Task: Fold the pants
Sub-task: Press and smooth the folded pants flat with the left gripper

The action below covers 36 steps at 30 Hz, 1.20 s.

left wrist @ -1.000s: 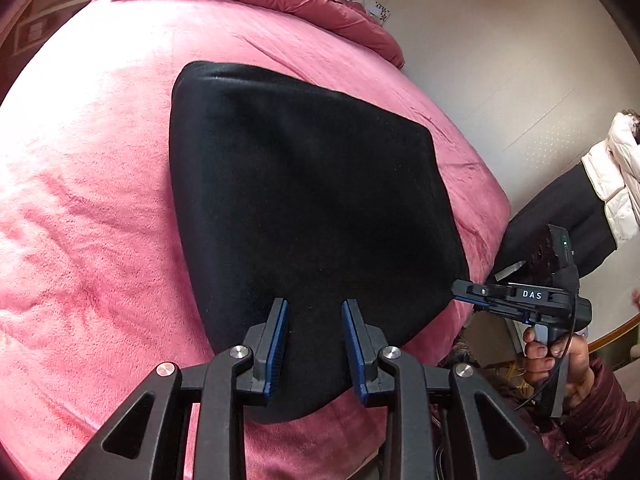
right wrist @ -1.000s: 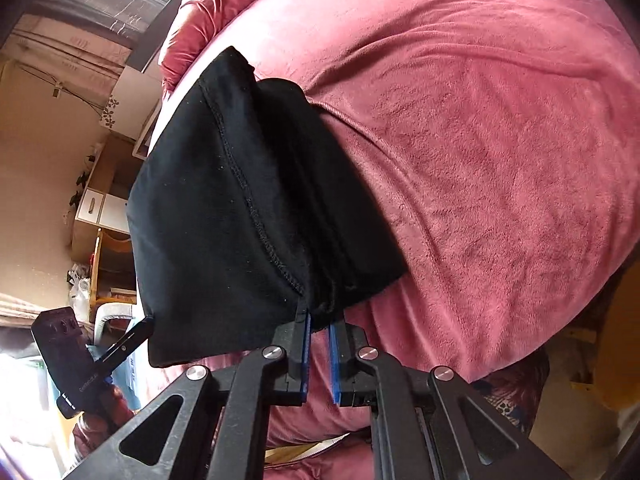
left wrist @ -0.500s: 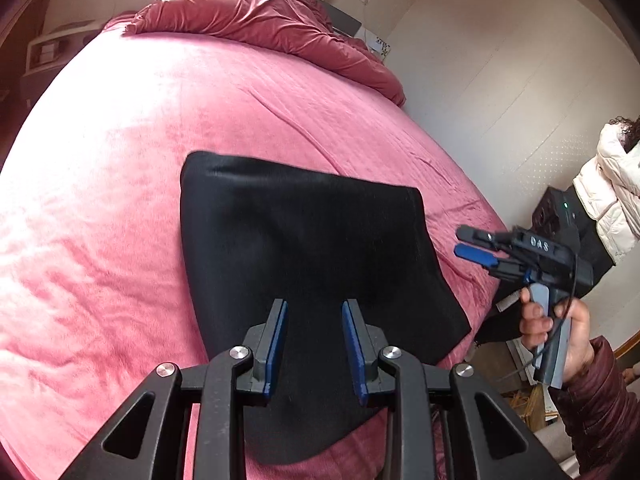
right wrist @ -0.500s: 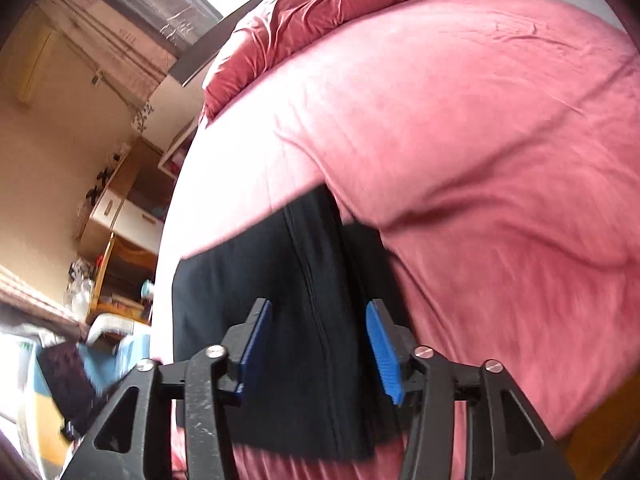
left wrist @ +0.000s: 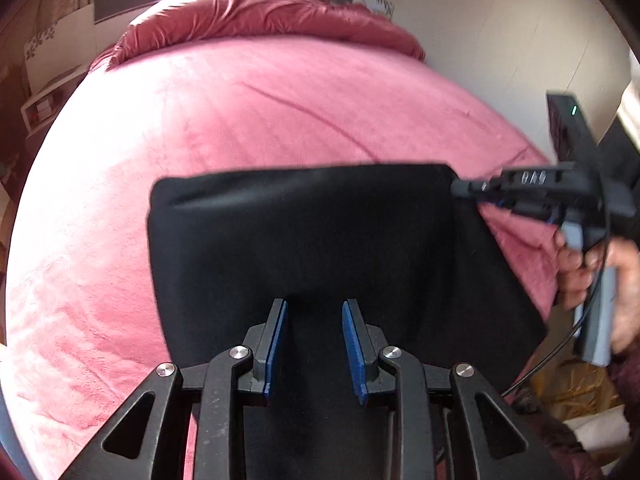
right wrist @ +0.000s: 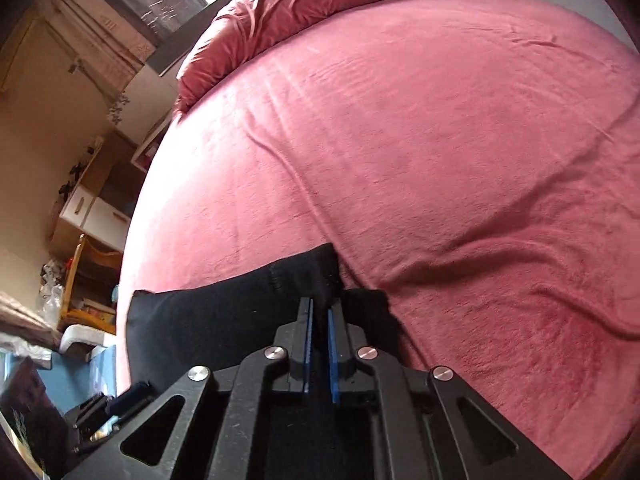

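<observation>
1. Folded black pants (left wrist: 320, 232) sit at the near edge of the pink bed (left wrist: 200, 120).
2. Right gripper (right wrist: 319, 320) just closed, pinching their far right corner.
3. Left gripper (left wrist: 314, 344) is narrowly parted over the fabric, not pinching.
4. Loads of bare bed beyond.

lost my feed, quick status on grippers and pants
Right gripper just closed on pants corner. Left gripper part open over them. Pants folded on bed. Nothing in the way.
</observation>
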Motion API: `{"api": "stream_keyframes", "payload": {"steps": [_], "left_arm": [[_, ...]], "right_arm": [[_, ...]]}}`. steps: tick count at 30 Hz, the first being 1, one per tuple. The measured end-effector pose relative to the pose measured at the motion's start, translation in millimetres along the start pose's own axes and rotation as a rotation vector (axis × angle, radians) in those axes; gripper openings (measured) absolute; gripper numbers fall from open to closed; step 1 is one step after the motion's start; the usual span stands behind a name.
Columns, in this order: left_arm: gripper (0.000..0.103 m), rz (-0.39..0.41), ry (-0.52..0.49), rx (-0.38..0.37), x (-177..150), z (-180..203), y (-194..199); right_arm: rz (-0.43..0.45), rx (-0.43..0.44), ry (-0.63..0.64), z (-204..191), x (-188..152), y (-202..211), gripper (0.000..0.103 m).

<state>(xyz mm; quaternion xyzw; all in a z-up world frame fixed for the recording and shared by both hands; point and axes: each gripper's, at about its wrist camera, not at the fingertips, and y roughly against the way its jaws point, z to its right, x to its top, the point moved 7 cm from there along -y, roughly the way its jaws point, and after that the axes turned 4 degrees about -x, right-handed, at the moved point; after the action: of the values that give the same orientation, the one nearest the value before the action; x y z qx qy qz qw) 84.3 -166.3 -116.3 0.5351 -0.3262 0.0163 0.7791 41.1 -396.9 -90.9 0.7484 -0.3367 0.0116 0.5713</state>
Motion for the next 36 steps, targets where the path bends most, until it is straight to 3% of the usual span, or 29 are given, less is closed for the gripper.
{"api": "stream_keyframes", "payload": {"steps": [5,15,18,20,21,24,31,33,34,36], "left_arm": [[0.03,-0.035,-0.044,0.069,-10.8,7.0,-17.7],[0.032,-0.031,-0.04,0.081,-16.1,6.7,-9.0],[0.033,-0.027,-0.033,0.078,-13.4,6.5,-9.1],[0.033,-0.026,-0.031,0.077,-10.1,6.0,-9.6],[0.033,-0.026,-0.029,0.076,-7.0,4.8,-10.3],[0.033,-0.024,-0.024,0.074,-5.9,1.0,-9.9],[0.033,-0.021,-0.028,0.079,-9.0,-3.0,-7.5],[0.033,-0.021,-0.028,0.078,-9.9,-2.1,-9.2],[0.033,-0.019,-0.023,0.074,-10.2,-2.8,-8.2],[0.034,-0.016,-0.014,0.062,-9.4,-5.5,-5.2]], "right_arm": [[-0.033,-0.067,-0.037,26.1,-1.8,-21.8,0.0],[0.004,0.045,-0.086,33.5,-12.9,5.2,0.004],[0.002,0.11,-0.073,24.8,-19.3,17.8,0.014],[-0.005,0.132,-0.054,18.0,-26.1,22.8,0.04],[-0.006,0.134,-0.036,15.2,-29.7,25.3,0.047],[-0.038,0.14,-0.004,8.9,-43.1,25.5,0.05],[-0.062,0.079,0.071,-3.6,-57.7,19.1,0.047],[-0.072,0.04,0.096,-3.8,-60.1,15.9,0.027],[-0.08,0.02,0.11,-3.4,-61.8,13.1,0.009],[-0.089,0.005,0.108,-0.7,-65.0,9.6,0.004]]}}
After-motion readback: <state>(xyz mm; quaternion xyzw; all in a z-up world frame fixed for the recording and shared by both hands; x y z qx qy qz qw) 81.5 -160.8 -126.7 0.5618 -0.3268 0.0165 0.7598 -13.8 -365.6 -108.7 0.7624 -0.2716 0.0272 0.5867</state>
